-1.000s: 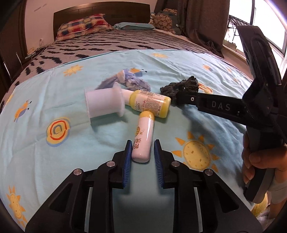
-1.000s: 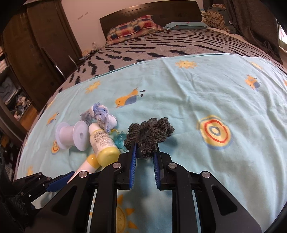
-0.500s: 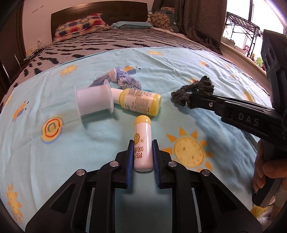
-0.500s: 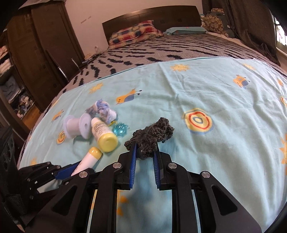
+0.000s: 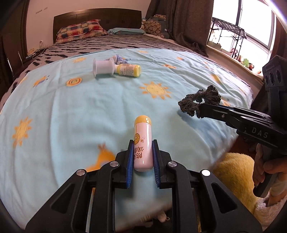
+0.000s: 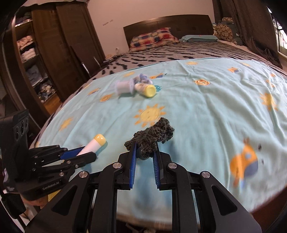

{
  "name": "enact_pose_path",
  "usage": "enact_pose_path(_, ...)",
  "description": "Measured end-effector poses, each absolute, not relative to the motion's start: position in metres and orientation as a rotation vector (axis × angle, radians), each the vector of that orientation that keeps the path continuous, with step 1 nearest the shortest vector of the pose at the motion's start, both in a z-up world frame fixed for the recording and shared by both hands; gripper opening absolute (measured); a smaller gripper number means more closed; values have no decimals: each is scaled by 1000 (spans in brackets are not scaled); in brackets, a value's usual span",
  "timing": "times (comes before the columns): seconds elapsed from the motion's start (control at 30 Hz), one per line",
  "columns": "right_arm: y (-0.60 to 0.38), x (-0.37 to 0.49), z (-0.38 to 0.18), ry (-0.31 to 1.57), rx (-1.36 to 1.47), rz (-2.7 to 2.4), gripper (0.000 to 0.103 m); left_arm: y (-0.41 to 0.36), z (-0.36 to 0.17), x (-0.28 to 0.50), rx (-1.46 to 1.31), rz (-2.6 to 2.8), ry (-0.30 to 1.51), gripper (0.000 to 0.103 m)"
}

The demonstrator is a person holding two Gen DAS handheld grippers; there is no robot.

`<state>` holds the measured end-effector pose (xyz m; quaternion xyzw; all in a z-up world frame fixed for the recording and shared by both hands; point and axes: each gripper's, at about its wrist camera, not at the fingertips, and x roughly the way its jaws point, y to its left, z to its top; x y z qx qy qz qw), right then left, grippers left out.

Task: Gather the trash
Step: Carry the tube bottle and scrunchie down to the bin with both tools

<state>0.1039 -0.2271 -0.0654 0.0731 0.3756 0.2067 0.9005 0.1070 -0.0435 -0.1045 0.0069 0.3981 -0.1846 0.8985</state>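
Note:
My left gripper [image 5: 143,143] is shut on a white tube with a yellow cap [image 5: 143,141], held above the near part of the light blue sheet [image 5: 71,111]. In the right wrist view the same white tube [image 6: 94,142] shows in the left gripper [image 6: 84,152] at lower left. My right gripper [image 6: 145,145] is shut on a dark grey knitted scrunchie [image 6: 152,136]; in the left wrist view that scrunchie [image 5: 199,101] hangs from the right gripper [image 5: 202,107] at the right. A white spool [image 5: 103,68], a yellow bottle [image 5: 128,70] and a blue-white rag [image 5: 119,59] lie farther up the bed.
A small blue item [image 6: 158,87] lies beside the yellow bottle [image 6: 146,89]. Pillows [image 5: 80,31] and the headboard [image 5: 96,15] stand at the far end. A dark wardrobe [image 6: 53,48] lines the left. Yellow plush fabric [image 5: 233,172] sits below the bed's near edge; a window [image 5: 242,28] is on the right.
Both grippers have pulled back toward the bed's near edge, carrying the tube and the scrunchie away from the pile. The spool, bottle and rag now lie much farther off.

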Motion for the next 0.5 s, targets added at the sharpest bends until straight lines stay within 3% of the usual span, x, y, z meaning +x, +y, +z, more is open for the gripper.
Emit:
enact_pose_path(0.23, -229, 35, -69, 760, 153, 449, 18, -32, -106, 30, 16, -401, 785, 18)
enact_pose_path(0.5, -219, -10, -115, 883, 177, 449, 18, -13, -143, -19, -34, -396, 872, 18)
